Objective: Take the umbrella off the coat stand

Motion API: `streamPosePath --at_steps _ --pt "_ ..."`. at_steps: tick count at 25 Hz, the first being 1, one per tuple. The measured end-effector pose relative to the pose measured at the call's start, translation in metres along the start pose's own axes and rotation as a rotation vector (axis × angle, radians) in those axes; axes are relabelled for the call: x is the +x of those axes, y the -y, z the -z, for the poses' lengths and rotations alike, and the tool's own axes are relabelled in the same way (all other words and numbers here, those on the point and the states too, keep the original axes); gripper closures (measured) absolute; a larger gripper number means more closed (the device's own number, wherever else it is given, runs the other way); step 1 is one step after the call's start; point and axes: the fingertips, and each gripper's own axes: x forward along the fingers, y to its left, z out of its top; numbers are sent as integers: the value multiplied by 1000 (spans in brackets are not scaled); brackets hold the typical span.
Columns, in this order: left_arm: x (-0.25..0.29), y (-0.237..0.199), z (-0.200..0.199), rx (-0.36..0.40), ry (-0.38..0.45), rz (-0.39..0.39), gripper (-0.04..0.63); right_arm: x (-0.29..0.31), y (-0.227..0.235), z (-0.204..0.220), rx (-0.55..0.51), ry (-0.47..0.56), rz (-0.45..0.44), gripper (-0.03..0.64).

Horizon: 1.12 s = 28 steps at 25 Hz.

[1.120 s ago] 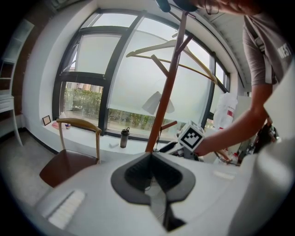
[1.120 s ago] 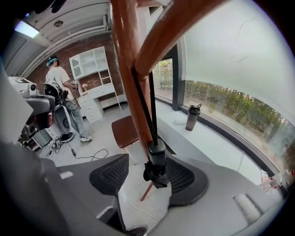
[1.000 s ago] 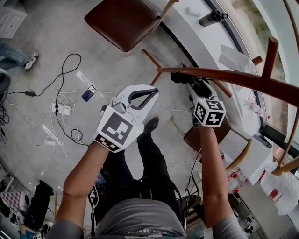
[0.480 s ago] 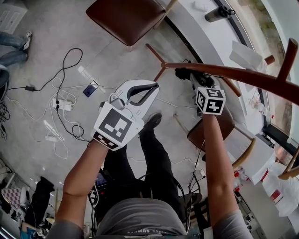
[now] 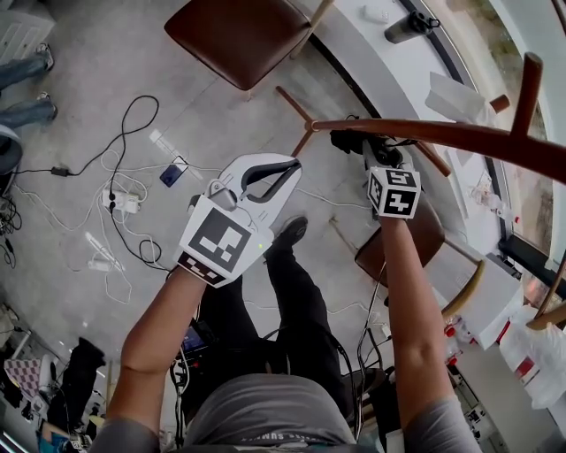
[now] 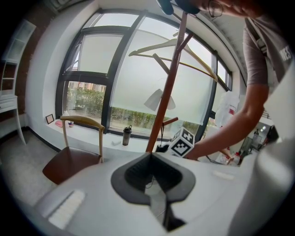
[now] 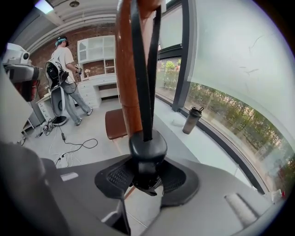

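The black umbrella (image 5: 355,142) hangs by its strap (image 7: 143,69) from a peg of the brown wooden coat stand (image 5: 442,137). Its rounded black handle (image 7: 147,147) sits between the jaws of my right gripper (image 7: 147,177). The jaws are closing and both ribbed pads (image 7: 117,177) touch the handle's sides. In the head view the right gripper (image 5: 376,157) reaches in under the stand's arm. My left gripper (image 5: 296,165) hovers left of the stand, its jaw tips together and nothing held. In the left gripper view (image 6: 150,159) it faces the stand's pole (image 6: 168,87).
A brown chair (image 5: 234,35) stands on the floor beyond the stand, and another chair (image 5: 424,239) is below my right arm. Cables and a power strip (image 5: 119,205) lie at left. A bottle (image 5: 402,26) is on the window ledge. A person (image 7: 62,83) stands farther back.
My right gripper has settled a little lower onto the umbrella beside the stand. The left gripper has stayed where it was.
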Motion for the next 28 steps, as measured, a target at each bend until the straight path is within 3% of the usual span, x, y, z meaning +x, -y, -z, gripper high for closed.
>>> streamPosePath --at_steps 16,28 --pt "-50 24 -50 52 32 2 592 -116 -3 -63 61 152 79 460" --pt "-105 34 -74 68 21 -12 593 -198 10 -73 145 163 167 460"
